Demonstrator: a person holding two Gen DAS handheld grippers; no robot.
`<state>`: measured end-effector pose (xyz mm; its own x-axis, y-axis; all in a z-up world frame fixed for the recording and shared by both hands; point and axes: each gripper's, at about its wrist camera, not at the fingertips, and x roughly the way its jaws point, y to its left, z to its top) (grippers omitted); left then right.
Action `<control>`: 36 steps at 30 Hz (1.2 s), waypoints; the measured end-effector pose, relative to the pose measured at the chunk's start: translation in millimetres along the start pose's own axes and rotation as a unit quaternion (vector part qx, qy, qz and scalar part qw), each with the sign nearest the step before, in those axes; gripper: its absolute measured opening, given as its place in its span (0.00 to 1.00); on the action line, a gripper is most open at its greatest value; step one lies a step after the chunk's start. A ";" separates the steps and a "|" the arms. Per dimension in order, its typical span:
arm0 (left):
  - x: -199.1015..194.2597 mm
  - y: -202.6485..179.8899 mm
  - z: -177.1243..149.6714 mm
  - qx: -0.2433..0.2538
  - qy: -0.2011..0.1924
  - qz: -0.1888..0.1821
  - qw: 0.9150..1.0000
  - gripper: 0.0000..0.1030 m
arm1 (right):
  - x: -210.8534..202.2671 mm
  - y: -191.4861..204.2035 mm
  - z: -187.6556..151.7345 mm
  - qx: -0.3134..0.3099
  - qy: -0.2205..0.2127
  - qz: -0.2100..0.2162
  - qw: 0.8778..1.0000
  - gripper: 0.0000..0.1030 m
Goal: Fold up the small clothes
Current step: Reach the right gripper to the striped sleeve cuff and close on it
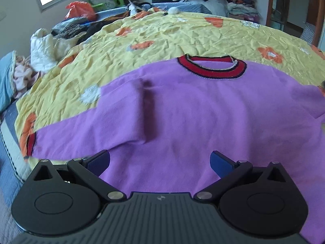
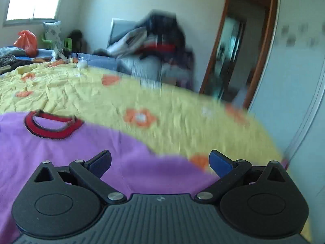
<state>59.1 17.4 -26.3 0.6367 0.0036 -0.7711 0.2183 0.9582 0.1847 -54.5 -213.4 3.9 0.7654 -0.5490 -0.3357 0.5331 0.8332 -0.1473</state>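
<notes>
Purple sweater (image 1: 182,109) spread flat on yellow floral quilt (image 1: 162,34), red collar (image 1: 211,69) far side. Left gripper (image 1: 160,160), right gripper (image 2: 160,160): jaws apart, empty. Likely soft, light, limp; pinch sleeve cuff (image 1: 31,143) or hem edge.

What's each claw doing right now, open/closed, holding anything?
Left claw: open, empty, over the purple sweater.
Right claw: open, empty.

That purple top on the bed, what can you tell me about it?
The purple sweater looks soft and fuzzy, with a red, dark-edged collar and a red cuff on its outstretched sleeve. It lies spread flat, not yet folded, collar away from the cameras, on a yellow flowered quilt. Both open claws hang above it, apparently not gripping.
</notes>
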 end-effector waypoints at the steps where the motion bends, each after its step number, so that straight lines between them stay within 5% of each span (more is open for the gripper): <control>1: 1.5 -3.6 2.2 0.009 -0.002 0.005 1.000 1.00 | -4.2 -11.6 -1.8 0.009 -0.027 -0.004 1.000 1.00; 3: 5.9 -9.3 5.7 0.021 -0.004 0.007 1.000 1.00 | 3.8 -34.4 -4.8 -0.012 -0.042 -0.034 0.998 1.00; 6: 17.5 -16.4 10.2 0.036 0.007 0.000 0.999 1.00 | 48.0 -82.1 -8.0 -0.015 0.058 -0.056 0.997 1.00; 9: 25.7 -19.7 14.6 0.045 0.016 -0.020 0.999 1.00 | 62.1 -138.7 -13.9 0.028 0.034 -0.079 0.996 1.00; 14: 35.9 -20.9 21.7 0.032 0.017 -0.032 0.999 1.00 | 106.6 -226.6 -2.5 0.030 0.084 -0.157 0.983 1.00; 19: 47.6 -23.9 26.6 0.025 0.033 -0.039 0.998 1.00 | 142.2 -285.4 -3.4 0.078 0.133 -0.171 0.973 0.99; 21: 51.1 -26.6 27.7 0.029 0.034 -0.035 0.998 1.00 | 146.7 -310.3 -2.9 0.124 0.139 -0.161 0.969 0.85; 23: 52.2 -28.5 28.6 0.033 0.031 -0.031 0.999 1.00 | 147.9 -328.2 -6.1 0.163 0.143 -0.146 0.965 0.34; 26: 54.4 -27.3 30.7 0.022 0.032 -0.034 0.999 1.00 | 145.6 -342.2 -14.2 0.196 0.150 -0.121 0.961 0.29; 27: 55.0 -26.8 31.5 0.018 0.033 -0.035 0.999 0.98 | 145.1 -343.1 -16.7 0.198 0.149 -0.114 0.962 0.22; 28: 56.2 -26.4 32.3 0.015 0.035 -0.035 0.999 0.98 | 146.2 -343.5 -18.8 0.196 0.151 -0.112 0.962 0.04; 33: 61.4 -30.3 33.6 0.021 0.047 -0.026 0.998 1.00 | 139.6 -345.1 -18.5 0.199 0.140 -0.116 0.963 0.00; 36: 60.5 -32.4 30.8 0.026 0.046 -0.023 0.998 1.00 | 144.1 -353.8 -17.4 0.244 0.151 -0.081 0.954 0.01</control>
<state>113.4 -22.3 -60.1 0.5553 -0.0125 -0.8316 0.2856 0.9420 0.1765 -139.0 -586.1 -8.6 0.5595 -0.5616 -0.6096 0.7961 0.5688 0.2067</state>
